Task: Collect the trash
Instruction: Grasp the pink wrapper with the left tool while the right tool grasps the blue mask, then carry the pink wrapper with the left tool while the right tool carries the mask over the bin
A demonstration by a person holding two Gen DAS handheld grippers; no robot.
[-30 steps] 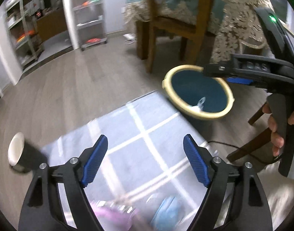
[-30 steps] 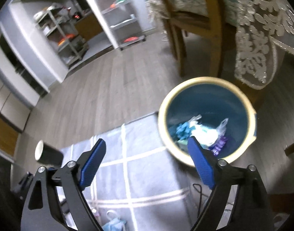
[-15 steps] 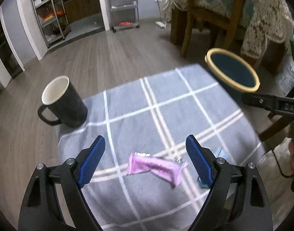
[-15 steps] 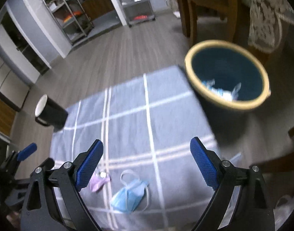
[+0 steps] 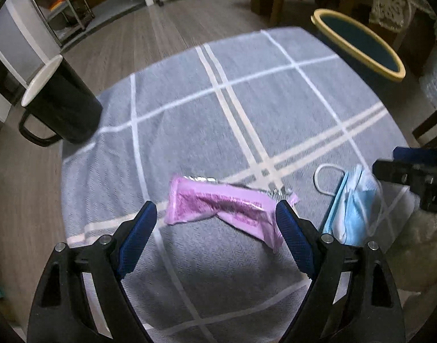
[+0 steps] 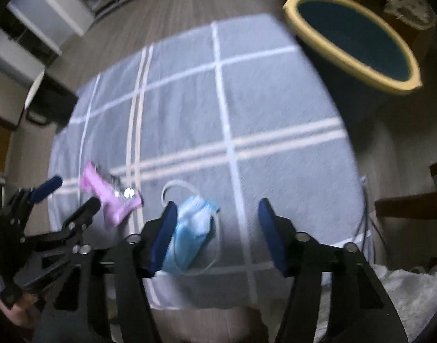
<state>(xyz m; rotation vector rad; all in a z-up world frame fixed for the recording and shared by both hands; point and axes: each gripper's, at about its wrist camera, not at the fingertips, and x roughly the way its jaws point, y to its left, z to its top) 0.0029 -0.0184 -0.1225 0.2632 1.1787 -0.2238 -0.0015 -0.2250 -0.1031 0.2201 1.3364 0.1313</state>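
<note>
Dim indoor light. Fisheye bending toward all edges, black vignette corners. Right wrist view motion-blurred throughout. Dark shadow on grey checked cloth mat [image 5: 241,108] at 6 o'clock.

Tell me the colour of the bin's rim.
Pale yellow; the bin is dark teal inside. Right wrist view shows it best.

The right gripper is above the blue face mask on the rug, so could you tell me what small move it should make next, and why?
Probably shift the right gripper slightly toward the blue face mask, then lower it. Its jaws have just been closing, yet nothing is pinched: the mask lies flat on the grey rug, hugging one finger rather than centred.
</note>
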